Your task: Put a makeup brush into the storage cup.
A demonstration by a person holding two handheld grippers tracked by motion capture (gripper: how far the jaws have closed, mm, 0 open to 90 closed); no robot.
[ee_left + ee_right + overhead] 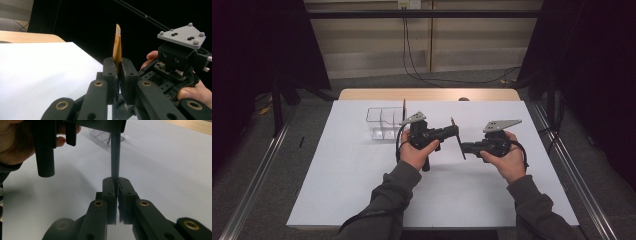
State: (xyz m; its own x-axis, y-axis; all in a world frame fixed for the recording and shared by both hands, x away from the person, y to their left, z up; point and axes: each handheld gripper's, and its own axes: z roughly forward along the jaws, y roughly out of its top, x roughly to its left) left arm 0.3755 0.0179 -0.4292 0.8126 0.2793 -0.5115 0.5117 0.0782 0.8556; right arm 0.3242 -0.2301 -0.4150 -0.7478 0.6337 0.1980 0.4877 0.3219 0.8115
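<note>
We saw a slim paintbrush (458,139) with a dark handle, a golden ferrule and a pale tip, held in the air between the two grippers over the middle of the desk (362,190). In the left gripper view its ferrule and tip (117,47) rose upright out of the closed jaws; in the right gripper view its dark handle (115,157) ran up from between the jaws to the other gripper. The left gripper (451,131) had its jaws pressed together on the brush near the ferrule end, and the right gripper (463,147) had its jaws clamped on the handle farther down. In the high view the brush stood slanted, tip up and away from us, with both grippers facing each other and the hands (415,152) close together above the white sheet. Behind the left hand, a clear plastic organiser (383,122) with several compartments sat on the desk, well apart from the brush, and a dark thin stick stood upright at its right edge (404,110).
</note>
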